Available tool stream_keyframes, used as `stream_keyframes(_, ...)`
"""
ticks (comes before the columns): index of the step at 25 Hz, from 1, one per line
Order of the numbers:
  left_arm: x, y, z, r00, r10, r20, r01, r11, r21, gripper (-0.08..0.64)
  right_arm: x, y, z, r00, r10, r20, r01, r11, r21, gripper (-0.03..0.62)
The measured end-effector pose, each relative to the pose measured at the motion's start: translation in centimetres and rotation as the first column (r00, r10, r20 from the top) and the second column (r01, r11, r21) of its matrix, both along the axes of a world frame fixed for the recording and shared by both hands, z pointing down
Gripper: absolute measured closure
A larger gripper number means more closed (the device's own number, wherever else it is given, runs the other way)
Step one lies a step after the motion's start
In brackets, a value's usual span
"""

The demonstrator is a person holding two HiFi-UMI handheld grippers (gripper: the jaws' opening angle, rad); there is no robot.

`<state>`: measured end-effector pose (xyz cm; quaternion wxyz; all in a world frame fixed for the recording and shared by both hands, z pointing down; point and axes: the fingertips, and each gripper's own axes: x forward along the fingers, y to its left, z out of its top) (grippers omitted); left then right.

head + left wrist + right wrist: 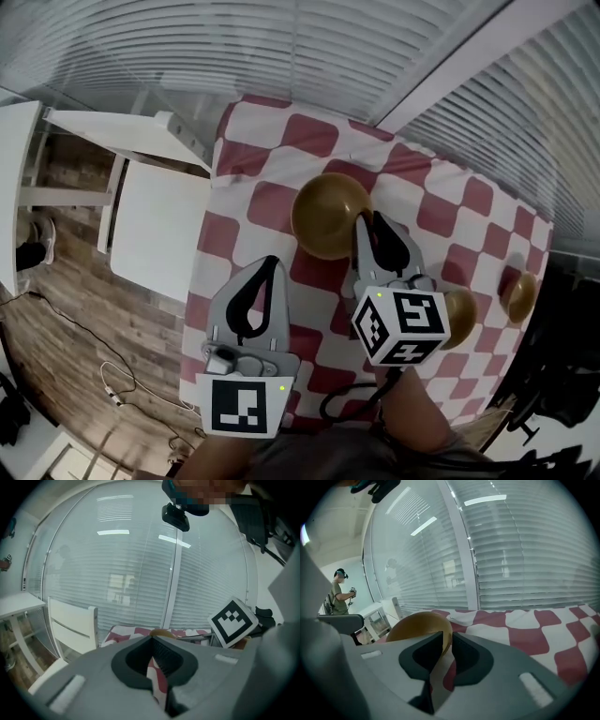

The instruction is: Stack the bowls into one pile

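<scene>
**Right gripper clamped on the big bowl's rim**

The right gripper [447,638] has its jaws pressed together on the rim of the large bowl [417,626], one jaw inside the rim and one outside. In the head view this gripper [367,225] meets the large bowl [328,216] at the bowl's 3 o'clock edge. Whether the bowl sits on the cloth or hangs just above it cannot be told.

The left gripper [151,641] is clenched, its jaw tips meeting with nothing between them. In the head view it [270,264] hovers over the checked cloth [253,202] at the large bowl's 7 o'clock, near but apart from it.

A small bowl [461,309] sits at 3 o'clock of the right gripper's marker cube [401,325], partly hidden behind it. A second small bowl [520,293] lies further out at 3 o'clock, near the cloth's edge, apart from the first.

A white chair [155,211] stands at the table's 9 o'clock side. Window blinds [281,47] fill the 12 o'clock side beyond the table.
</scene>
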<state>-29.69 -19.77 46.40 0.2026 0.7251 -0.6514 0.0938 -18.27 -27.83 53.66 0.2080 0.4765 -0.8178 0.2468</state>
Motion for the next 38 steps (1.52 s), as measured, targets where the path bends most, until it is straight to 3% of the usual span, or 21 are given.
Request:
stream_keyframes(4,-0.5,-0.1,0.5,1.000,-0.005,-0.005,0.005,1.000,-0.001,0.560,0.0,-0.2,0.6,1.000,0.020,0.002,-0.020,1.000,-0.006,0.531)
stream_keyframes(11,-0.2,0.0,-1.2,1.000,-0.002,0.020,0.001,0.999,0.033,0.560,0.3,-0.1,-1.9,0.994,0.037,0.101,-0.038,0.999,0.013,0.554)
stream_keyframes(16,1.6,0.5,-3.9,0.999,0.011,0.043,-0.016,0.995,0.103,0.560,2.6,0.3,-5.6,0.988,0.057,0.147,-0.068,0.995,0.069,0.555)
stream_keyframes(20,4.8,1.7,-6.9,0.998,0.036,0.056,-0.045,0.986,0.162,0.560,5.8,1.5,-9.7,0.980,0.079,0.181,-0.103,0.987,0.126,0.555)
stream_keyframes(27,12.1,4.2,-13.0,0.989,0.128,0.079,-0.145,0.947,0.286,0.560,13.9,4.6,-16.8,0.966,0.146,0.215,-0.193,0.957,0.216,0.555)
stream_keyframes(33,18.0,6.4,-15.8,0.976,0.199,0.090,-0.218,0.918,0.331,0.560,21.0,7.8,-19.4,0.954,0.209,0.216,-0.261,0.933,0.248,0.555)
stream_keyframes(38,20.8,7.4,-15.8,0.967,0.238,0.092,-0.255,0.909,0.329,0.560,24.5,9.8,-18.7,0.944,0.254,0.210,-0.302,0.923,0.240,0.555)
